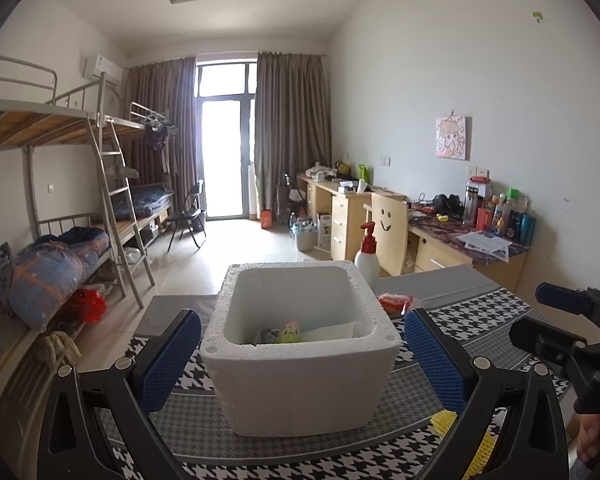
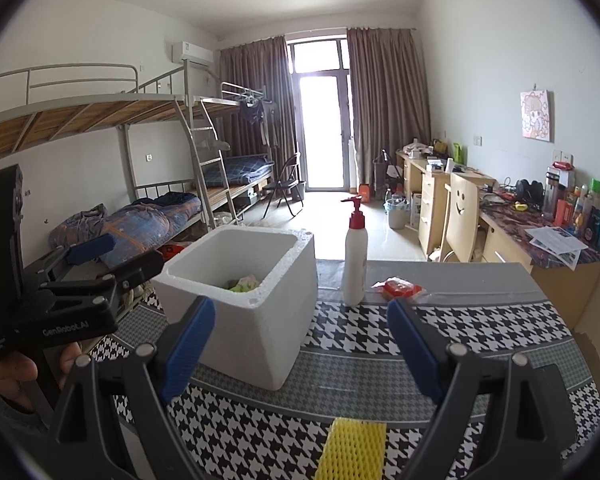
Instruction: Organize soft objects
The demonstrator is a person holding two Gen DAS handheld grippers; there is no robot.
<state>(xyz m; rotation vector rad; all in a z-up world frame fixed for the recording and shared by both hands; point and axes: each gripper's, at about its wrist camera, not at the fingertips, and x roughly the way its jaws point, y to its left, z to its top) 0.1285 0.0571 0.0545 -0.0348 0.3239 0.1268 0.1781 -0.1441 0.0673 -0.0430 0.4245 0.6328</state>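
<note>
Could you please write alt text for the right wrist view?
An open hand-held gripper points over a houndstooth-covered table at a white foam box, with yellow foam netting below it. A pump bottle and red packet stand behind.

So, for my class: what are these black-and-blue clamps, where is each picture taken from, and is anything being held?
No robot here: a person holds a hand-held two-finger clamp in each hand, each carrying a wide-angle camera looking along its fingers. One picture comes from the left gripper, the other from the right gripper. Both are open and hold nothing. On the black-and-white houndstooth cloth stand an open white foam box with small soft items inside, a white pump bottle with a red top, a red packet and, nearest, a yellow foam net sleeve.
</note>
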